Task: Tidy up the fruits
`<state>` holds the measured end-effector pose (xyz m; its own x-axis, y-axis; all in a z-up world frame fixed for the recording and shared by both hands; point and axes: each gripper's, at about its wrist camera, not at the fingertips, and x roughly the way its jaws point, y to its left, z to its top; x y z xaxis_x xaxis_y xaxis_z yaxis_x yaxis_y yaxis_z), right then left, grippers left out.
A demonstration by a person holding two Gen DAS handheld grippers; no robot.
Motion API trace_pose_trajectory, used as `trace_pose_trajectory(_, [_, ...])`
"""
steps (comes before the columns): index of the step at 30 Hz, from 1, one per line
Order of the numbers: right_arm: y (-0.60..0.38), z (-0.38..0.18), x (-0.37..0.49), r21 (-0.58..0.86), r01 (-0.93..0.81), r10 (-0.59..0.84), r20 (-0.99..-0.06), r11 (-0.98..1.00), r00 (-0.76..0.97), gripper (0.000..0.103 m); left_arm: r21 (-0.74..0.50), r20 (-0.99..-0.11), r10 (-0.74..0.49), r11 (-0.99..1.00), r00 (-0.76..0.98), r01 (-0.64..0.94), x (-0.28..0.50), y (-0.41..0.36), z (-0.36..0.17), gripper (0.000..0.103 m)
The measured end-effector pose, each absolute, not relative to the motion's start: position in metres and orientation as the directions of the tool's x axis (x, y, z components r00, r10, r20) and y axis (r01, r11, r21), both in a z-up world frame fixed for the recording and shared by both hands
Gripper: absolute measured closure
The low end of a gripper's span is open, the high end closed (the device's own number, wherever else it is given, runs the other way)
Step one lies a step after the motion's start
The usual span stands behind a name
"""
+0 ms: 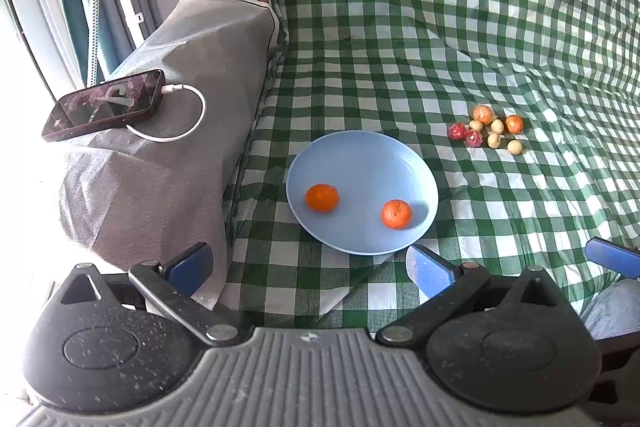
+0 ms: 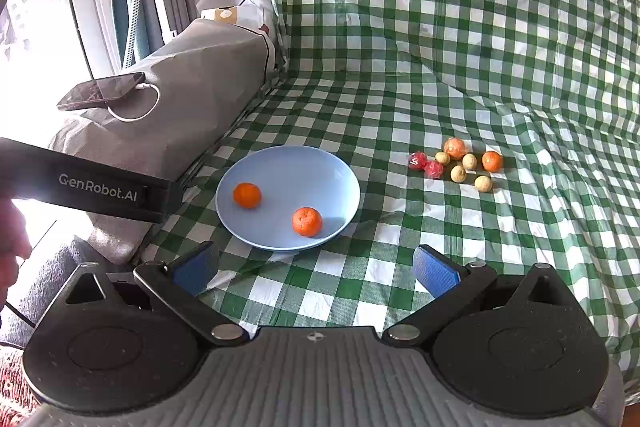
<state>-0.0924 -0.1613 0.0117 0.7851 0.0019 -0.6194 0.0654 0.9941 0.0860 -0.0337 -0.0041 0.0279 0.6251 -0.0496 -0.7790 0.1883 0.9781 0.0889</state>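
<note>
Two oranges [image 2: 247, 195] [image 2: 307, 221] sit apart in my pale blue plate [image 2: 296, 163] on the green-checked cloth [image 2: 400, 75], while at about two o'clock from the plate lies a loose cluster of small fruits [image 2: 464, 165]: two more orange ones, four pale round ones and two red wrapped pieces. My right claw [image 2: 316, 269] hovers at the plate's six o'clock, spread wide and holding nothing, and my left claw [image 1: 308, 263] is likewise wide apart and empty. At ten o'clock a phone [image 1: 104, 105] rests on a grey covered armrest [image 1: 180, 147].
</note>
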Motion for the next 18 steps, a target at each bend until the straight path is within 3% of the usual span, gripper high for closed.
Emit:
trace_pose_trajectory(9, [-0.185,0.005,-0.082,0.129,0.128,-0.020,-0.622,0.983,0.782,0.001,0.070,-0.805,-0.070,0.975,0.589,0.211,-0.011,-0.022,0.023,0.000])
trace_pose_trajectory(18, [-0.241,-0.011,-0.063,0.111,0.272,-0.147,-0.622,0.956,0.769,0.001,0.073,-0.805,-0.108,0.958,0.583,0.278,0.037,-0.080,0.019,0.000])
